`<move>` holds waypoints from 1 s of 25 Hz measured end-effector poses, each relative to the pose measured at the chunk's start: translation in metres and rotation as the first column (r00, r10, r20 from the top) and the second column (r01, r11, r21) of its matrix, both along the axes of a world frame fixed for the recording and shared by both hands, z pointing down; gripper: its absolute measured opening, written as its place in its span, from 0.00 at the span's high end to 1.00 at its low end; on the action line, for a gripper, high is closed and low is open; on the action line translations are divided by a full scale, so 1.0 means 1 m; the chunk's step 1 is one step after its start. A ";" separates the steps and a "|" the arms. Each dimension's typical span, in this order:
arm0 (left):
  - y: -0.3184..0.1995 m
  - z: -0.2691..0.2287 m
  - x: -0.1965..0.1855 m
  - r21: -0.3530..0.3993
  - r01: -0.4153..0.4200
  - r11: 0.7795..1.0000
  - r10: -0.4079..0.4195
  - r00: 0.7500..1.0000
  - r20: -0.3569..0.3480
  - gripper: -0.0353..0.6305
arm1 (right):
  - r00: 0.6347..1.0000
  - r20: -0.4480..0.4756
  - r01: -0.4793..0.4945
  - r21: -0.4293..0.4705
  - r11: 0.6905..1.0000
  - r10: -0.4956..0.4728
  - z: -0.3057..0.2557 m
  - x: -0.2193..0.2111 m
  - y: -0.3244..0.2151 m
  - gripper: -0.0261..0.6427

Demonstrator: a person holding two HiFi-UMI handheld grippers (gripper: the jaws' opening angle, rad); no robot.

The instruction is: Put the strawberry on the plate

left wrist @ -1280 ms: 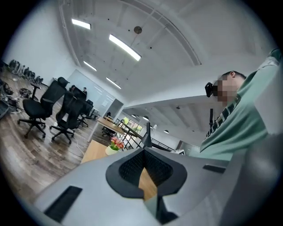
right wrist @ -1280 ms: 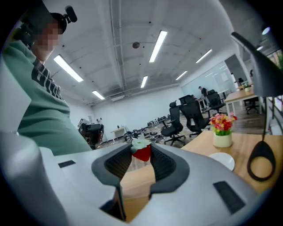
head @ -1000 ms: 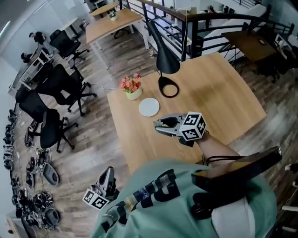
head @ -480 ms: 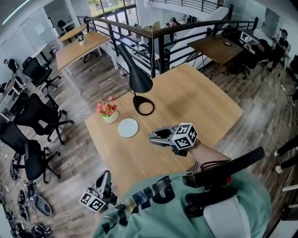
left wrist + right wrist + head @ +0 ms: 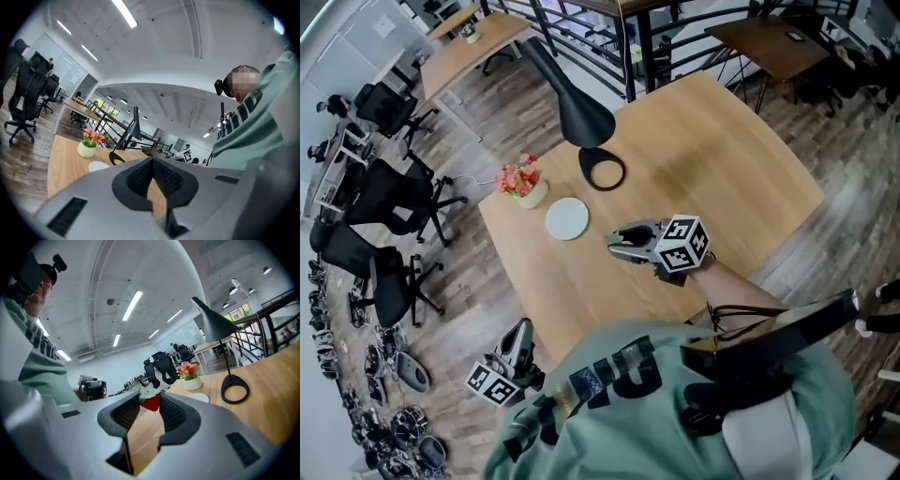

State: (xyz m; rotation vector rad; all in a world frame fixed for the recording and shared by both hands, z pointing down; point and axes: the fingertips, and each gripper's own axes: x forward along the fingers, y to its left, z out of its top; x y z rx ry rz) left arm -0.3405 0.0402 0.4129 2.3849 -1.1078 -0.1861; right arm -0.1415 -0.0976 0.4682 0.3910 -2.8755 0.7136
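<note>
Strawberry (image 5: 150, 401) pinched by the right gripper (image 5: 621, 243), above the table (image 5: 722, 159), short of the plate (image 5: 567, 217). Probably soft, light, bruisable, so gentle squeeze across the sides. Left gripper (image 5: 152, 160) closed, empty.

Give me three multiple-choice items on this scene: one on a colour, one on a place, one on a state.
1. What colour is the plate? A white, B blue, C black.
2. Where is the strawberry? A on the plate, B in the right gripper, C in a bowl.
3. The plate is: A bare, B holding the strawberry, C broken in two.
Answers: A, it shows white; B, the jaws clamp the fruit; A, nothing lies on it.
</note>
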 end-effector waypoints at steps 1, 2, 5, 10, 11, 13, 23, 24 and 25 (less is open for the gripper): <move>0.000 0.001 -0.003 0.000 0.001 1.000 -0.001 1.000 -0.003 0.96 | 1.000 -0.006 0.000 -0.004 1.000 0.000 0.002 0.000 0.003 0.76; 0.000 0.002 -0.004 0.002 0.000 1.000 0.000 1.000 -0.008 0.96 | 1.000 -0.013 -0.001 -0.006 1.000 0.001 0.003 0.000 0.007 0.76; 0.005 0.000 -0.009 0.023 -0.006 1.000 0.006 1.000 -0.028 0.96 | 0.999 -0.033 -0.009 -0.006 1.000 0.009 0.000 0.002 0.019 0.76; 0.006 -0.002 -0.026 0.067 0.028 0.997 -0.025 0.998 -0.057 0.96 | 0.995 -0.095 0.001 0.041 0.999 0.003 -0.016 -0.002 0.020 0.76; 0.006 -0.002 -0.031 0.076 0.043 0.996 -0.038 0.997 -0.064 0.96 | 0.994 -0.108 0.004 0.057 0.998 0.002 -0.019 -0.004 0.019 0.76; 0.006 -0.001 -0.044 0.095 0.072 0.993 -0.065 0.995 -0.076 0.96 | 0.991 -0.137 0.015 0.089 0.996 -0.003 -0.025 -0.011 0.015 0.76; -0.028 -0.016 -0.131 0.164 0.234 0.958 -0.234 0.972 -0.020 0.96 | 0.972 -0.230 0.103 0.209 0.972 -0.054 -0.045 -0.046 -0.029 0.76; -0.030 -0.016 -0.134 0.166 0.240 0.957 -0.241 0.970 -0.012 0.96 | 0.971 -0.233 0.108 0.217 0.970 -0.056 -0.043 -0.047 -0.031 0.76; -0.032 -0.015 -0.137 0.168 0.244 0.955 -0.246 0.969 -0.006 0.96 | 0.971 -0.233 0.110 0.223 0.969 -0.056 -0.040 -0.049 -0.034 0.76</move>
